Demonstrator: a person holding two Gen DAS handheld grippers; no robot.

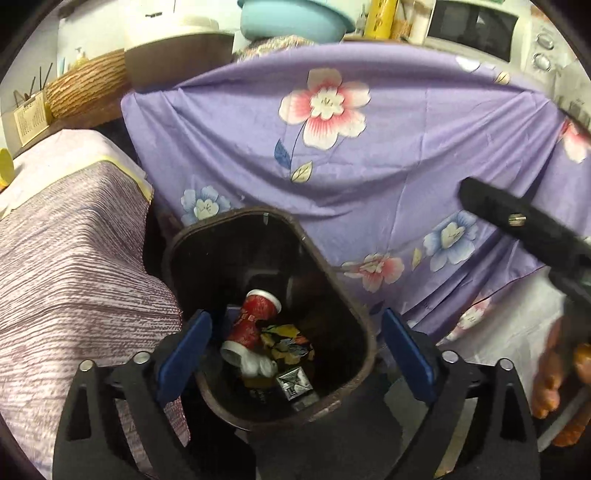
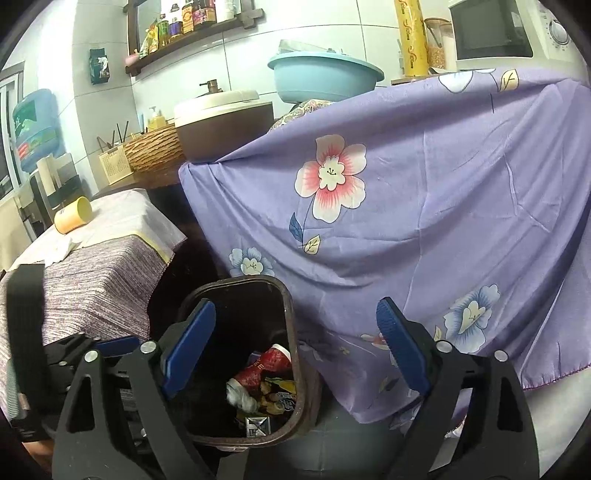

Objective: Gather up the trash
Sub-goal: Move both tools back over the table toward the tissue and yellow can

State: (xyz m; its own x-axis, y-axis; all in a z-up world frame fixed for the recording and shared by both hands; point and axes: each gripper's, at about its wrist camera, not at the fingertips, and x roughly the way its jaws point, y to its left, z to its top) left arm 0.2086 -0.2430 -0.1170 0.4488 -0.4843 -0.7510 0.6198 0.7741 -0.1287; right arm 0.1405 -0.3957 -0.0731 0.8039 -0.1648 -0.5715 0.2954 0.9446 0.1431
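A dark brown trash bin [image 1: 325,258] stands on the floor between two cloth-covered tables. Inside it lie a red paper cup [image 1: 255,317], a crumpled colourful wrapper [image 1: 286,341], a white wad of tissue [image 1: 255,363] and a small silver packet [image 1: 295,382]. My left gripper [image 1: 295,321] hangs open above the bin's mouth, with nothing between its blue pads. My right gripper [image 2: 295,306] is open too and holds nothing; it hovers by the right rim of the bin [image 2: 291,332]. The red cup [image 2: 271,363] and wrapper [image 2: 277,395] show below it.
A purple flowered cloth [image 1: 369,166] drapes over the table behind the bin. A striped cloth [image 1: 74,258] covers the lower table on the left, where a yellow cup [image 2: 74,214] lies on its side. Behind them are a blue basin [image 2: 325,77], a rice cooker [image 2: 221,122] and a microwave [image 2: 491,33].
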